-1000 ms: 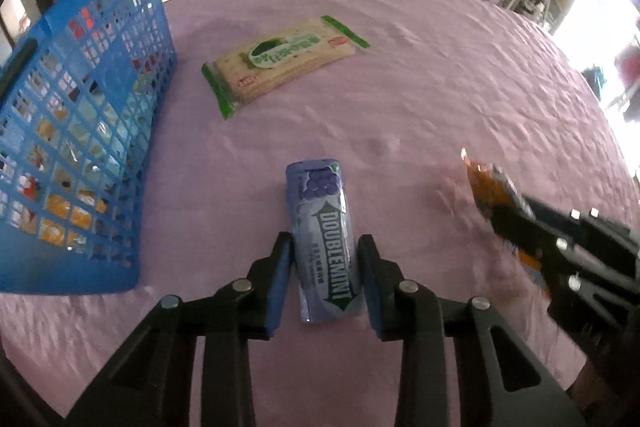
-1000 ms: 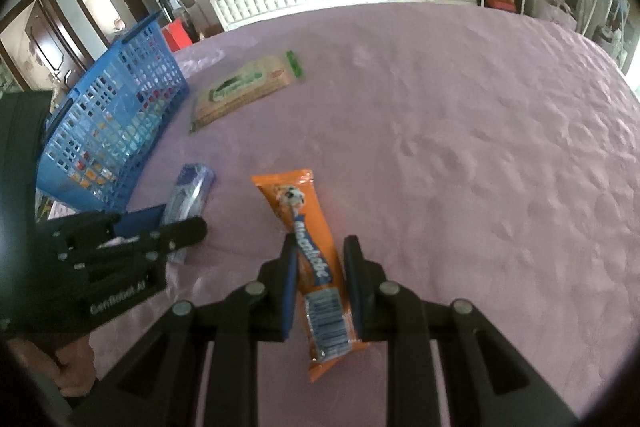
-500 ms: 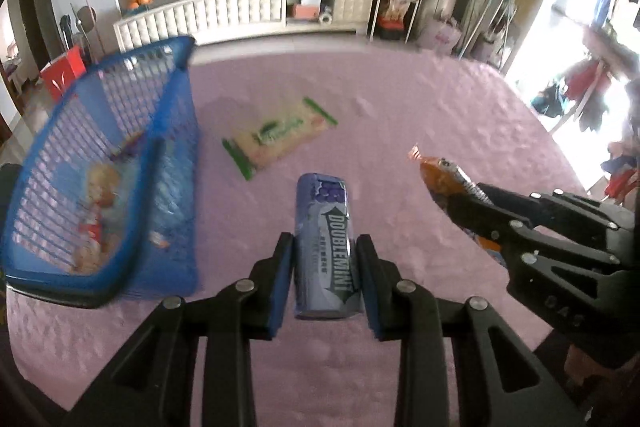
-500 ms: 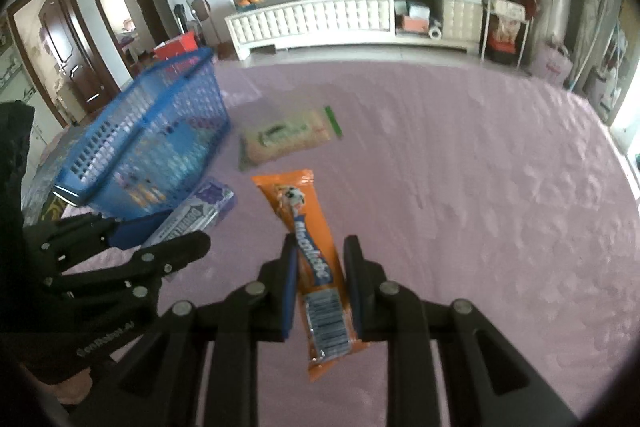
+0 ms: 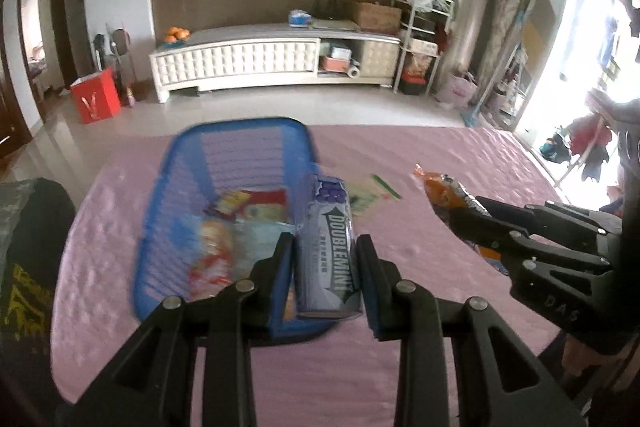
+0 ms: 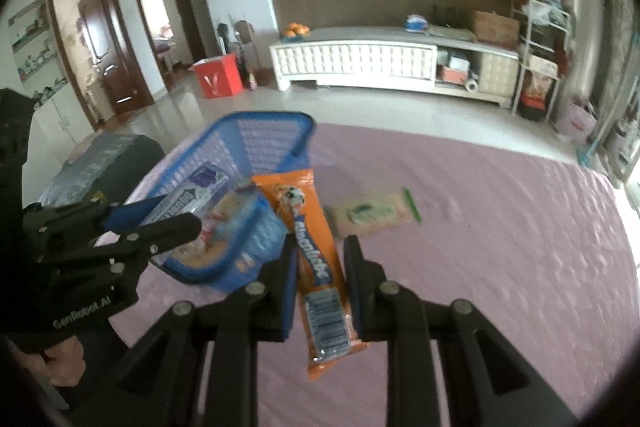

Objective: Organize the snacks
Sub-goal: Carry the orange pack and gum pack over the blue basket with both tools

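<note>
Nearest to us, the left gripper (image 5: 326,267) is clamped on the Doublemint gum pack (image 5: 329,247), jaws narrowed to the pack's width. The right gripper (image 6: 320,275) is likewise clamped on the orange snack packet (image 6: 316,267), which runs lengthwise between its pads.

A second ago both items lay on the pink tablecloth (image 5: 420,367) with the jaws already around them. We have since raised both clear of the cloth, and the views now look down into the blue basket (image 5: 172,163) rather than at its side wall.

The gum pack hangs over the basket's near right corner. The orange packet hangs just right of the basket's near rim. Several wrapped snacks already lie inside the basket, blurred.

Farther off, to the right of the basket, the green-edged cracker packet (image 6: 376,213) lies on the cloth, untouched.

In our judgement, two deposits are imminent and one pick remains.
</note>
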